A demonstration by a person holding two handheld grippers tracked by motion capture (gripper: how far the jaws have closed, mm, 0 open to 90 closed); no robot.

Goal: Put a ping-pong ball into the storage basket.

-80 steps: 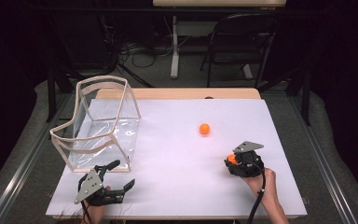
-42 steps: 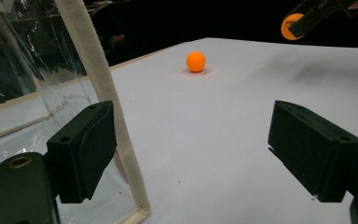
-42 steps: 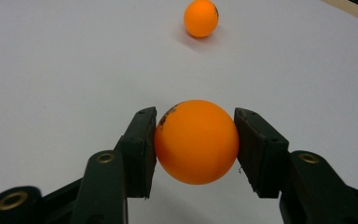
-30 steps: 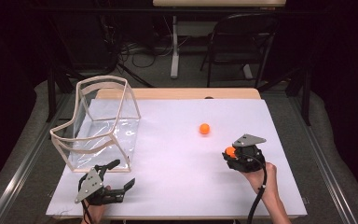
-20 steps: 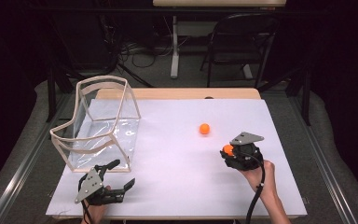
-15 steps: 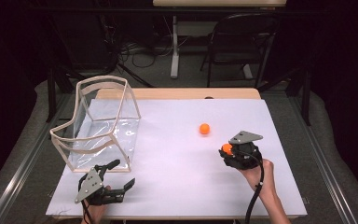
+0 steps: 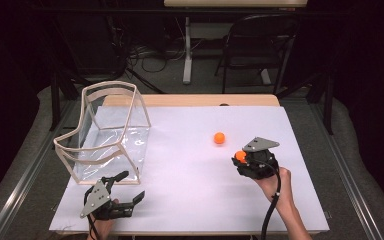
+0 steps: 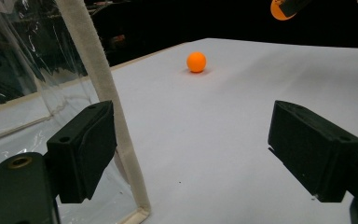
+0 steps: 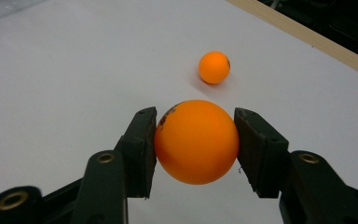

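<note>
While the right gripper (image 7: 241,159) clenches its fingers (image 9: 141,140) on an orange ball (image 9: 196,141) just above the white surface (image 7: 190,175), a second orange ball (image 7: 219,138) lies near it, farther from the person. At the near left edge, the left gripper (image 7: 130,187) rests with fingers (image 8: 86,149) spread wide beside the clear-walled bin (image 7: 105,135).

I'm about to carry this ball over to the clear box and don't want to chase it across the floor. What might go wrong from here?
The right tool pinches the held ball only at its round sides, so a jolt might pop it out. The loose ball lies toward the box and could get knocked rolling. The left tool waits open by the box's near corner, where the two might bump.
</note>
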